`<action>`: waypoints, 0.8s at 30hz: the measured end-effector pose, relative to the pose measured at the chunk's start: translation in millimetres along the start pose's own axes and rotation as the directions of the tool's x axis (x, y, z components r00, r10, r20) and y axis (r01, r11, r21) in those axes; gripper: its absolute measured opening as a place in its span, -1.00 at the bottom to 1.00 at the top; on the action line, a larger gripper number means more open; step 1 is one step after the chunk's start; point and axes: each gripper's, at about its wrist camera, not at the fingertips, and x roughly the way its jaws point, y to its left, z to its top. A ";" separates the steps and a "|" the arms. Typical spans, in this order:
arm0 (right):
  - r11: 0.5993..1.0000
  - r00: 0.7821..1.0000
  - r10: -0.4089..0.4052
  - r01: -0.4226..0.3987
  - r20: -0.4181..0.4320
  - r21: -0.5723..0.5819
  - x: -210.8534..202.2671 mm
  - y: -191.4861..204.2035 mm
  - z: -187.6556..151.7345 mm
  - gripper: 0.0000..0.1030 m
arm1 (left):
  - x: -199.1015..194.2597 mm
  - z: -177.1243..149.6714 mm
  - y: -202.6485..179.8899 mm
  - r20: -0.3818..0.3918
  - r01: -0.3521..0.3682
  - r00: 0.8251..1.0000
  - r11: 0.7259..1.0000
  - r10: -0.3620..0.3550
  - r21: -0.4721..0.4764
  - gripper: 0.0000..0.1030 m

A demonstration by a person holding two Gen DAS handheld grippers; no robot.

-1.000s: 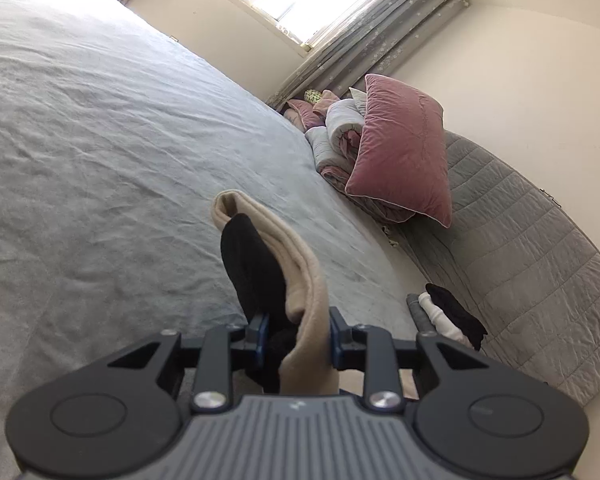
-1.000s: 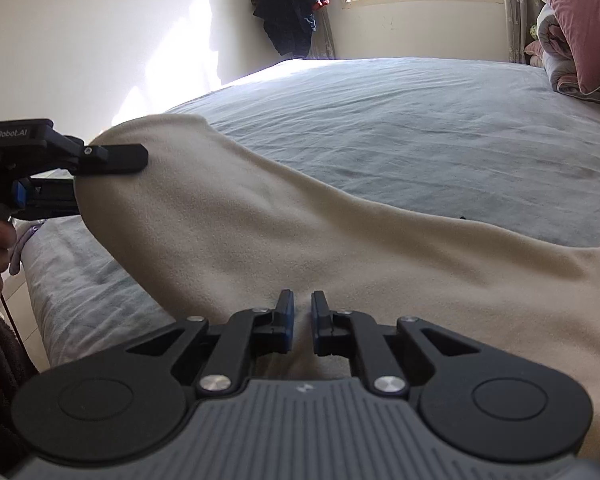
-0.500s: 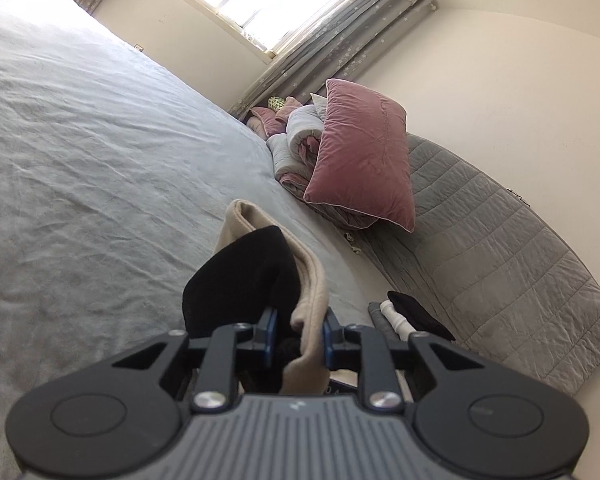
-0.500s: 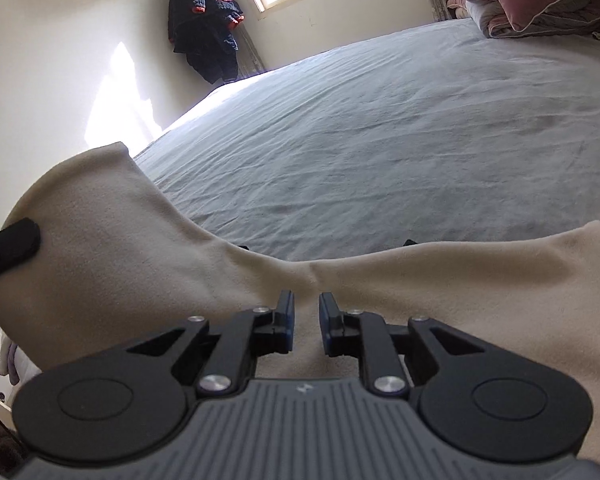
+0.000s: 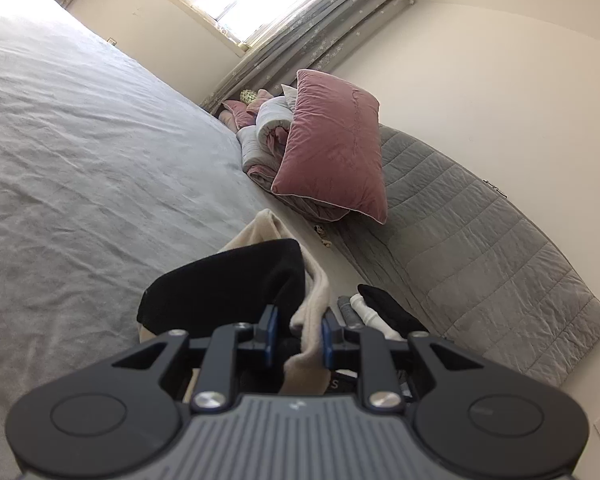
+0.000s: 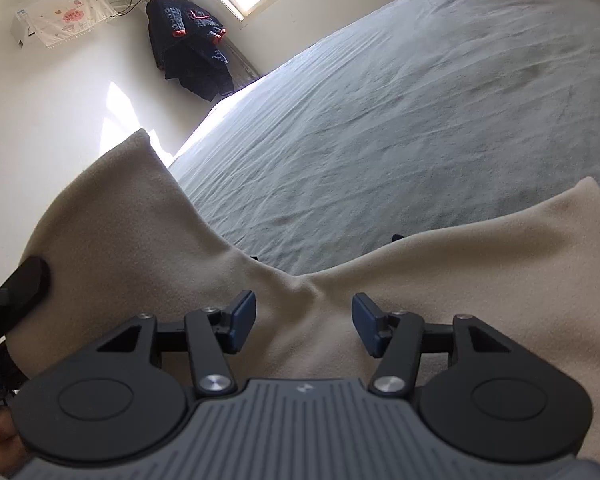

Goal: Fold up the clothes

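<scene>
Ahead, beige garment's (image 6: 440, 280) edge; bed (image 6: 400, 120) lies open beyond.

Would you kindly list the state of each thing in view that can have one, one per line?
Left gripper: shut on the beige garment.
Right gripper: open, jaws just opened, cloth between them but not pressed.
Beige garment: partly lifted at one end, the rest lying on the bed.
Bed: covered by a wrinkled grey sheet.
Pink pillow: propped against rolled bedding.
Curtain: drawn aside.
Dark jacket: hanging.
</scene>
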 end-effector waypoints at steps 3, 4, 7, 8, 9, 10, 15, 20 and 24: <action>0.995 1.000 0.027 -0.029 0.016 0.101 -18.9 -16.1 1.3 0.12 | 12.0 -5.0 -8.5 -0.011 0.009 1.000 1.000 -0.008 0.021 -0.56; 0.989 0.999 0.033 -0.036 0.023 0.141 -24.9 -23.2 1.5 0.12 | 16.3 -7.2 -11.1 -0.017 0.011 1.000 1.000 -0.011 0.028 -0.56; 0.962 0.998 0.055 -0.064 0.040 0.265 -40.8 -46.0 2.1 0.12 | 27.7 -13.6 -14.9 -0.034 0.036 0.999 0.999 -0.035 0.028 -0.53; 0.949 0.997 0.068 -0.080 0.048 0.305 -45.3 -53.2 1.4 0.12 | 32.1 -15.7 -15.2 -0.045 0.046 0.998 0.999 -0.045 0.018 -0.53; 0.934 0.995 0.081 -0.096 0.056 0.343 -49.9 -60.2 0.7 0.12 | 36.8 -18.2 -15.1 -0.058 0.054 0.997 0.999 -0.053 0.009 -0.53; 0.920 0.994 0.096 -0.112 0.061 0.375 -54.5 -65.7 -0.5 0.12 | 42.4 -20.9 -15.7 -0.073 0.057 0.996 0.998 -0.056 0.005 -0.51; 0.878 0.983 0.158 -0.184 0.095 0.443 -75.4 -74.7 -8.7 0.12 | 55.8 -28.7 -19.2 -0.130 0.076 0.989 0.997 -0.074 0.007 -0.25; 0.895 0.987 0.147 -0.161 0.066 0.416 -78.9 -66.1 -8.2 0.14 | 38.3 -18.5 -19.4 -0.097 0.103 0.990 0.994 -0.100 0.027 -0.17; 0.907 0.991 0.130 -0.127 0.020 0.401 -72.2 -58.7 -2.4 0.16 | 17.5 -5.9 -9.3 -0.048 0.068 0.997 0.997 -0.066 0.032 -0.17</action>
